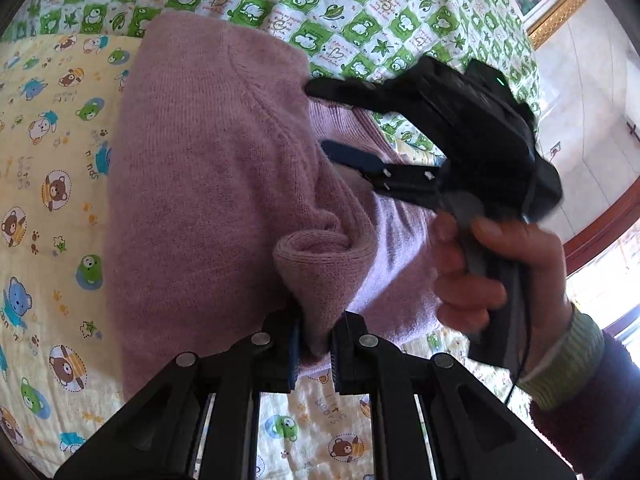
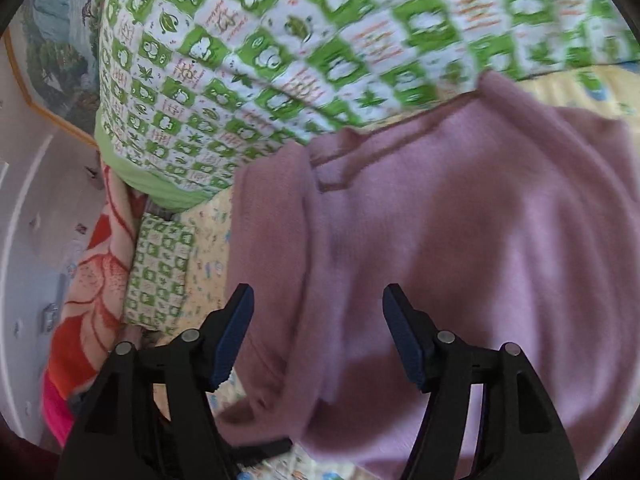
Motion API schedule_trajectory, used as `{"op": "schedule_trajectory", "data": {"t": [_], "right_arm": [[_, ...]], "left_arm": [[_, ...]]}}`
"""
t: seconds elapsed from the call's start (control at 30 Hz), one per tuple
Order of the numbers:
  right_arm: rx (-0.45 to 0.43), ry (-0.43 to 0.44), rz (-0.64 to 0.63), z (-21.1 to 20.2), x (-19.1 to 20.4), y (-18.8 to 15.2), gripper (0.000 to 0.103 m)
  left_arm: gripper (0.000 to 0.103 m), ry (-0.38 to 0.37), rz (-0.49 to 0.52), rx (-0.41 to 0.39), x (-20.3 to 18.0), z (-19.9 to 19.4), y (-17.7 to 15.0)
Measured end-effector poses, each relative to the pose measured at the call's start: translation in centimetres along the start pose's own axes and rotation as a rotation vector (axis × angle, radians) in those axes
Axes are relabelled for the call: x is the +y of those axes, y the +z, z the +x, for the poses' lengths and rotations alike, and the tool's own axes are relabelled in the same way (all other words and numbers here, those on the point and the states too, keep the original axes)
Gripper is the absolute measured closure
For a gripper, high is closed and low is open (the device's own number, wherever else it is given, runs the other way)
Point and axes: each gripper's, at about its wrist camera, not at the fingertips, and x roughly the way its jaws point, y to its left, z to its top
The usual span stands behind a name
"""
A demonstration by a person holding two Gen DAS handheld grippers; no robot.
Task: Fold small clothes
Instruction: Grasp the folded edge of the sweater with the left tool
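A mauve knitted sweater (image 1: 208, 184) lies partly folded on a yellow bear-print blanket (image 1: 48, 200). At the bottom of the left wrist view, my left gripper (image 1: 314, 344) is shut on a rolled fold of the sweater's near edge. My right gripper (image 1: 334, 122), held by a person's hand (image 1: 500, 272), hovers over the sweater's right side with its jaws apart. In the right wrist view the right gripper (image 2: 318, 296) stands open just above the sweater (image 2: 460, 240), and no cloth is pinched between its blue pads.
A green-and-white patterned quilt (image 1: 360, 8) is bunched along the far side of the bed (image 2: 280, 60). An orange floral blanket (image 2: 92, 280) and a small green checked pillow (image 2: 160, 272) lie at the left. A framed picture (image 2: 52, 52) hangs on the wall.
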Motion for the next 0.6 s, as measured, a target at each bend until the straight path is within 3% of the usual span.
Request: {"op": "schedule_trajectory", "data": {"t": [0.2, 0.3, 0.37, 0.43, 0.6], "right_arm": [[0.043, 0.098, 0.042, 5.1, -0.1, 3.3, 0.035], [0.06, 0.099, 0.049, 6.9, 0.0, 4.0, 0.051], [0.069, 0.115, 0.04, 7.5, 0.5, 4.1, 0.071], [0.065, 0.115, 0.013, 7.6, 1.2, 4.0, 0.084], [-0.006, 0.11, -0.031, 4.5, 2.5, 4.2, 0.086]], "left_arm": [[0.093, 0.008, 0.017, 0.0, 0.2, -0.6, -0.5], [0.093, 0.017, 0.022, 0.002, -0.3, -0.3, 0.0], [0.093, 0.021, 0.023, 0.001, -0.7, -0.2, 0.3], [0.093, 0.019, 0.026, 0.0, -1.1, -0.3, 0.4], [0.093, -0.021, 0.072, -0.013, -3.5, -1.2, 1.0]]}}
